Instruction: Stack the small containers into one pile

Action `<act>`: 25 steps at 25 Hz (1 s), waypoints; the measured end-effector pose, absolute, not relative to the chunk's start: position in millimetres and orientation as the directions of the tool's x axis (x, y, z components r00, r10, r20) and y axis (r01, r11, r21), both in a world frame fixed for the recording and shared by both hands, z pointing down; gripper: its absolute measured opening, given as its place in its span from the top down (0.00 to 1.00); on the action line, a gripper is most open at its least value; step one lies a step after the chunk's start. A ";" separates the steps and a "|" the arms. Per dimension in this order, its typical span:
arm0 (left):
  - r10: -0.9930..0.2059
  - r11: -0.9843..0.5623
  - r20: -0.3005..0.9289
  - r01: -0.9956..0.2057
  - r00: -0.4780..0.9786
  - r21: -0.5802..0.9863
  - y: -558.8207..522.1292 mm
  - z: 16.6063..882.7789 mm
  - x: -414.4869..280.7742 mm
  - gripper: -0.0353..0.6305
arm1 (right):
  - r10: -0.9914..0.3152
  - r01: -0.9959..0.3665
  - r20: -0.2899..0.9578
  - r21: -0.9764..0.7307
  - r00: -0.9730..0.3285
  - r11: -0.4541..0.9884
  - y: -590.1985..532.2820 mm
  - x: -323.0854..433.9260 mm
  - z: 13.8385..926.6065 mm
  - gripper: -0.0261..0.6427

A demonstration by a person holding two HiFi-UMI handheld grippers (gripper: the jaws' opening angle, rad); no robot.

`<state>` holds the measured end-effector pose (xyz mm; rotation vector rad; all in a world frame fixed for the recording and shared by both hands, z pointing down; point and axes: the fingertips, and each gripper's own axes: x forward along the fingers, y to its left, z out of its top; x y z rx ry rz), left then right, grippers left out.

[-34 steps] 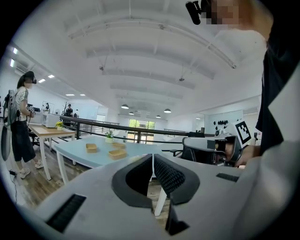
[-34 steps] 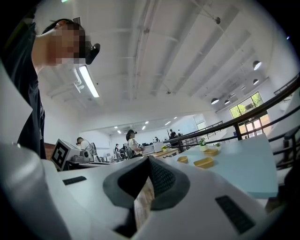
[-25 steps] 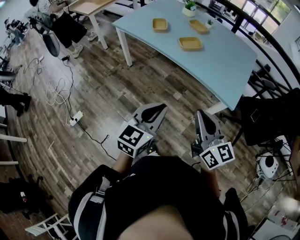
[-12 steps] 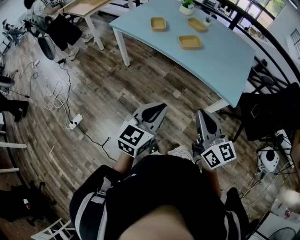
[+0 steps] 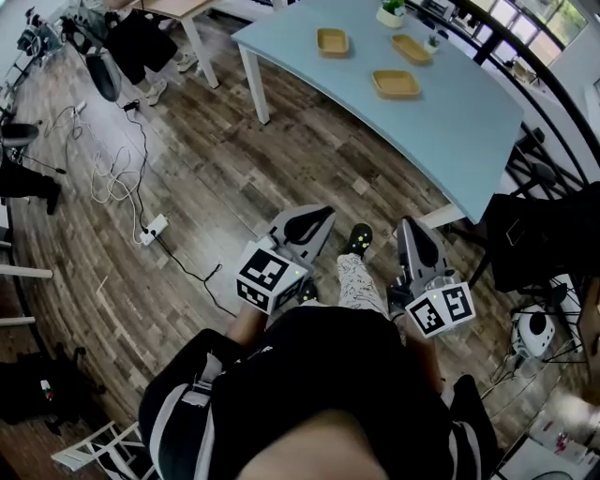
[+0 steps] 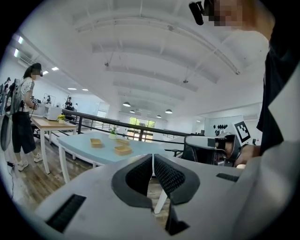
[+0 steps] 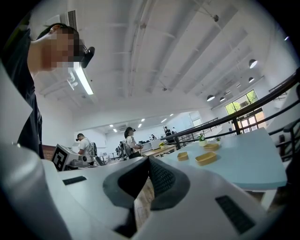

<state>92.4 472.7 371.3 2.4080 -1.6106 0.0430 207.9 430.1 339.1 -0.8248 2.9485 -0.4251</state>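
We hold the left gripper (image 5: pixel 311 221) and the right gripper (image 5: pixel 412 232) close before us, above the wood floor (image 5: pixel 216 178), each with jaws clenched together on nothing. Well ahead, on the table (image 5: pixel 459 122), lie the left container (image 5: pixel 332 41), far container (image 5: pixel 412 49) and near container (image 5: pixel 396 83), apart and unstacked.

Even, bright light is given by ceiling lamps (image 6: pixel 168 111) and windows (image 5: pixel 530 19). Glare is seen at 1 tube lamp (image 7: pixel 84 77). All 3 views are bent by fisheye distortion; black corners are left in both gripper views.
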 end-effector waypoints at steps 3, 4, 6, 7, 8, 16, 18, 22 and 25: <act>-0.915 -0.338 0.166 -0.924 0.367 0.180 463.2 370.9 83.6 0.91 | -0.497 -0.479 0.013 -0.287 -0.868 0.829 417.9 199.3 338.7 0.96; -0.917 -0.334 0.167 -0.926 0.362 0.176 458.4 370.2 81.6 0.91 | -0.491 -0.472 0.008 -0.290 -0.871 0.832 412.7 196.8 338.7 0.96; -0.921 -0.327 0.165 -0.930 0.353 0.167 448.7 369.1 77.9 0.91 | -0.480 -0.458 0.000 -0.296 -0.877 0.838 401.7 191.9 340.4 0.96; -0.923 -0.322 0.166 -0.932 0.348 0.163 443.7 369.3 75.7 0.91 | -0.475 -0.452 -0.003 -0.301 -0.880 0.840 395.9 189.7 342.0 0.96; -0.924 -0.317 0.168 -0.935 0.342 0.161 438.1 369.9 73.4 0.91 | -0.472 -0.448 -0.006 -0.307 -0.882 0.840 389.6 187.7 343.3 0.96; -0.926 -0.316 0.174 -0.941 0.334 0.124 367.8 363.6 68.7 0.91 | -0.476 -0.443 -0.024 -0.327 -0.879 0.835 317.5 187.2 342.7 0.96; -0.928 -0.312 0.174 -0.942 0.330 0.123 349.7 363.2 67.4 0.91 | -0.475 -0.442 -0.025 -0.327 -0.880 0.835 298.4 186.6 342.6 0.96; -0.929 -0.300 0.186 -0.946 0.318 0.121 314.9 366.4 62.9 0.91 | -0.467 -0.431 -0.026 -0.340 -0.884 0.836 261.1 182.0 345.5 0.96; -0.928 -0.294 0.198 -0.948 0.314 0.125 290.4 367.7 62.2 0.91 | -0.461 -0.423 -0.028 -0.352 -0.887 0.835 236.5 181.0 346.6 0.96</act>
